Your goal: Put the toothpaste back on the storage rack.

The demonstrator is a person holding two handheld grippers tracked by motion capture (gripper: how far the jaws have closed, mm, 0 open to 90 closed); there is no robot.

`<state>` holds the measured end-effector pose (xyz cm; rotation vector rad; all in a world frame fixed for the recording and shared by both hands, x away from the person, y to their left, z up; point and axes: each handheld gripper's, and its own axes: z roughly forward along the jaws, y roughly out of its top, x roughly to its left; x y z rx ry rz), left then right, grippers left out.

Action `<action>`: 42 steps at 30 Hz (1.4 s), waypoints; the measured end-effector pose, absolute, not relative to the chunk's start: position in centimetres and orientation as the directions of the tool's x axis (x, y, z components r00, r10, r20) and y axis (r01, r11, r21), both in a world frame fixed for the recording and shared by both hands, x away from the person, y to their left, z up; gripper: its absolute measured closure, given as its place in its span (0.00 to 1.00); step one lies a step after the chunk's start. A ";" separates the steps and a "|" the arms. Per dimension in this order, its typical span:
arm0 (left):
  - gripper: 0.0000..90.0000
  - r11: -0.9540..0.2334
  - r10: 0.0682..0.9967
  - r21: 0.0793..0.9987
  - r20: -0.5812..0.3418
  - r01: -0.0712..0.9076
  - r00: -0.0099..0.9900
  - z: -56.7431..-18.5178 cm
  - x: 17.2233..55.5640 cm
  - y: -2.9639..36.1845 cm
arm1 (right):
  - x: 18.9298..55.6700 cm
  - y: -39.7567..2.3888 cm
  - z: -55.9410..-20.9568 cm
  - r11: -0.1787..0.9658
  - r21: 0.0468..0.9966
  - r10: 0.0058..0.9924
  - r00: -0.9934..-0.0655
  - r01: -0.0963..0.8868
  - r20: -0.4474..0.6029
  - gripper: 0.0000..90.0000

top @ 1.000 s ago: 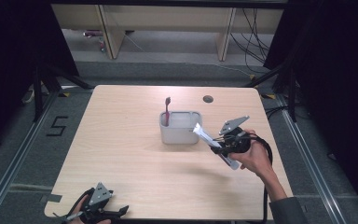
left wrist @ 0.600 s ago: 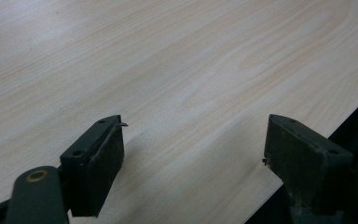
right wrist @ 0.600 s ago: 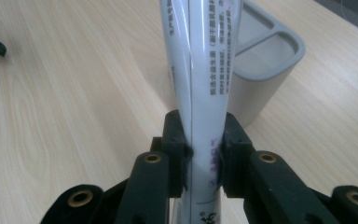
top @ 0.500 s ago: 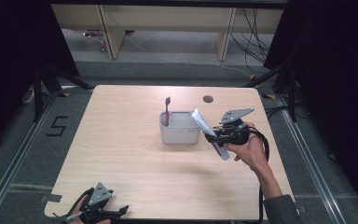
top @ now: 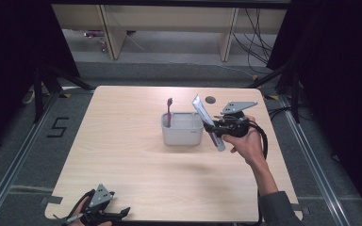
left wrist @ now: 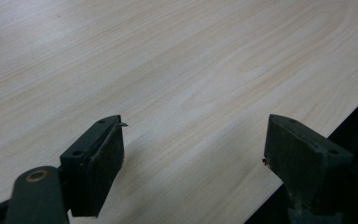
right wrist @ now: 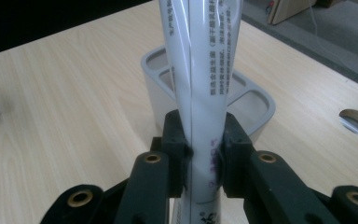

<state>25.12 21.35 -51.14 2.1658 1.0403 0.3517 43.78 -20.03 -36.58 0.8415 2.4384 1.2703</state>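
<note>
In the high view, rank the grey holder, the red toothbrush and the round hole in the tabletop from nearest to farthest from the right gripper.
From the right gripper, shut on the white tube:
1. Grey holder: just to its left, closest.
2. Round hole: beyond it, toward the table's far edge.
3. Red toothbrush: standing in the holder's left compartment, farthest.

Right gripper [top: 215, 126] held above the table at about 3 o'clock, forearm entering from 5 o'clock; its 2 jaws are clamped tight. Left gripper [top: 107, 214] low at 7 o'clock, its jaws spread wide.
</note>
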 end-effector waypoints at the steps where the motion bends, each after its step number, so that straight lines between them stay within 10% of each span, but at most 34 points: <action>1: 0.22 -0.434 0.766 0.693 -0.052 0.576 0.641 -51.1 25.1 21.4 | 43.8 -19.9 -36.6 0.425 0.821 0.613 -0.789 0.381 0.048 0.84; 42: 0.22 -0.422 0.752 0.704 -0.080 0.571 0.654 -51.2 25.0 21.2 | 48.6 -15.5 -36.2 0.147 0.922 0.663 -0.727 0.359 0.178 0.84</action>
